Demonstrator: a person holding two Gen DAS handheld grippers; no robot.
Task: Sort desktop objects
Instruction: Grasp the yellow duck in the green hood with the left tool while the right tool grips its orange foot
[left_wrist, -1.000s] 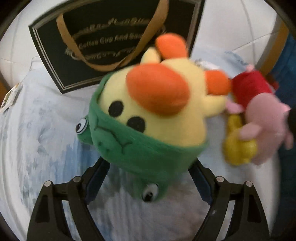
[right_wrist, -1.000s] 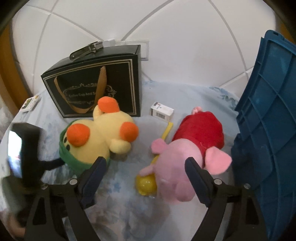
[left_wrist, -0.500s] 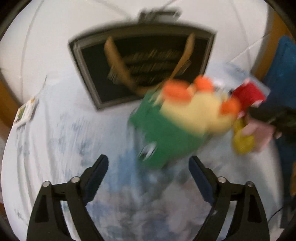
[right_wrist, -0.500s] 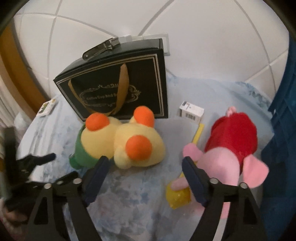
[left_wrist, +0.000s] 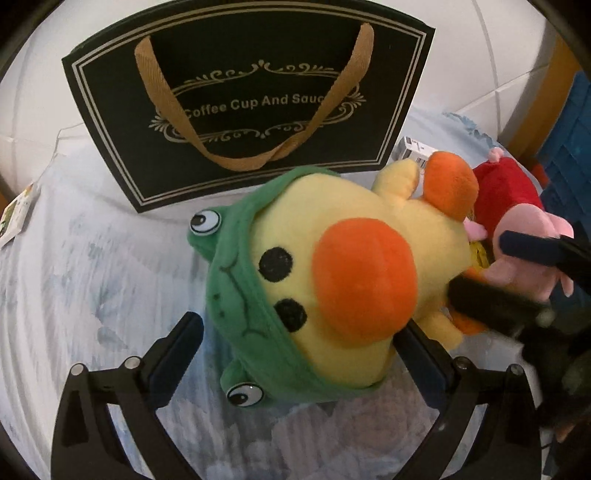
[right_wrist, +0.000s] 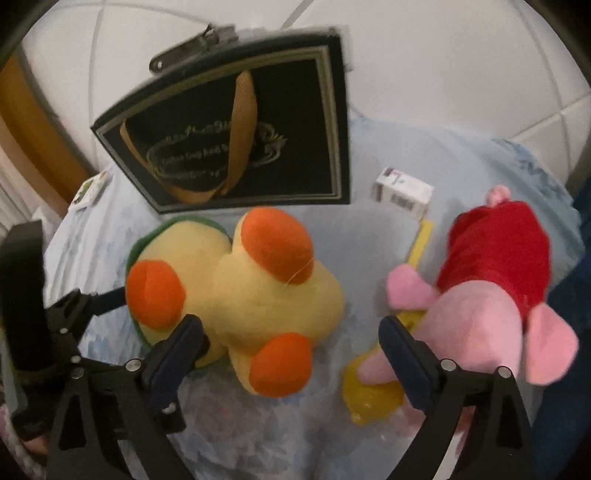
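The yellow duck plush (left_wrist: 332, 280), hooded in green frog cloth, is no longer pinched as it was a second ago: it is seen lying on the pale blue cloth (left_wrist: 92, 280) in front of the black gift bag (left_wrist: 258, 92). The left gripper (left_wrist: 295, 354) has just been opening and is spread wide, the duck's head between the jaws but apparently not pressed. The right gripper (right_wrist: 291, 350) has likewise been opening and is spread wide above the duck's lower body, nothing held. The duck is judged released, so another item can be taken next. The pink pig plush (right_wrist: 491, 288) in red is lying beside it over a yellow object (right_wrist: 373, 398). Inside the bag nothing can be made out; the blue crate (left_wrist: 576, 122) is barely visible
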